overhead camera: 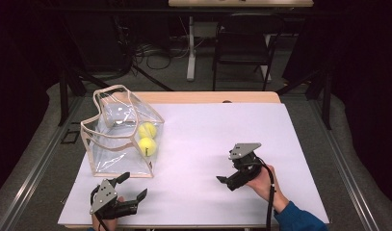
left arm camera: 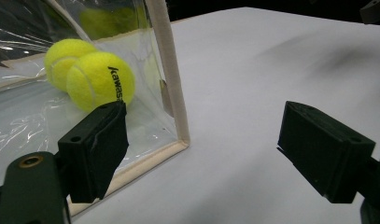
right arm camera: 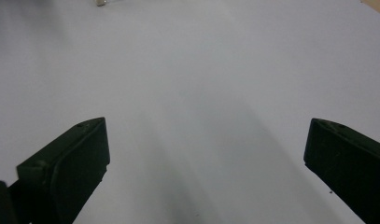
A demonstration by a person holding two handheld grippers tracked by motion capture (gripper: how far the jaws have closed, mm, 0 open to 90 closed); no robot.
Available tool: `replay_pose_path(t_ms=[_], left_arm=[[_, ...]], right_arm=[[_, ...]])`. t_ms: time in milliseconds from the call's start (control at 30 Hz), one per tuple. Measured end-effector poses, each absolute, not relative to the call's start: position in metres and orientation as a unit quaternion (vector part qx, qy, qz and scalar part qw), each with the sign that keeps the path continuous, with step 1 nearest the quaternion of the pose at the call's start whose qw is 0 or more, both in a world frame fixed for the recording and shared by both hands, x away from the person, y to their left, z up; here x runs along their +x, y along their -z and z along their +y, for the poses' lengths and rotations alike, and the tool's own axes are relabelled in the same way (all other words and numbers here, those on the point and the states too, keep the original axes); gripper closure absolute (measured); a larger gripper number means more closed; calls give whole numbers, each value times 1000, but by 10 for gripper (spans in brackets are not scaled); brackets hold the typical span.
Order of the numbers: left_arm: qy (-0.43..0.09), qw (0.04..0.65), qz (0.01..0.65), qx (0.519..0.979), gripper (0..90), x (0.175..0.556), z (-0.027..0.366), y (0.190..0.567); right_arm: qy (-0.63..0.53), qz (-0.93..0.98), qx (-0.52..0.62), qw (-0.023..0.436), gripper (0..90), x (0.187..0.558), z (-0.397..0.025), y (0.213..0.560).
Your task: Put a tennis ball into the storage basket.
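Two yellow balls are counted: one ball (overhead camera: 147, 130) farther back and a second ball (overhead camera: 147, 146) nearer, both lying inside one clear bag (overhead camera: 114, 144). In the left gripper view the same two are seen through the plastic, touching each other. Two grippers are counted, the left gripper (overhead camera: 134, 187) and the right gripper (overhead camera: 226, 179), each with two black jaws, set wide apart. One table (overhead camera: 208, 144) is covered by one white sheet. One chair (overhead camera: 242, 41) is seen behind it.

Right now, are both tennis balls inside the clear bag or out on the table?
Inside. Both tennis balls sit touching within the clear bag, behind its plastic wall in the left gripper view.
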State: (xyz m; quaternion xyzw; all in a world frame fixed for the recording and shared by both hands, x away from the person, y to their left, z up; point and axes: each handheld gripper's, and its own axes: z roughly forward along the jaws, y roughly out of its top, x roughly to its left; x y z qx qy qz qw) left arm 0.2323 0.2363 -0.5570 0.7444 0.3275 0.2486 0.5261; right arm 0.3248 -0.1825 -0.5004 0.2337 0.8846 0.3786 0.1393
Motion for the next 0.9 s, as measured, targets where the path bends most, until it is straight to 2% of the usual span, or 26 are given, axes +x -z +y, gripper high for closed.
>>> replay_pose_path(t_ms=[900], left_arm=[[-250,525,327,745,160,232,236,557]], right_arm=[[-371,873,276,158,0,297,-238,526]])
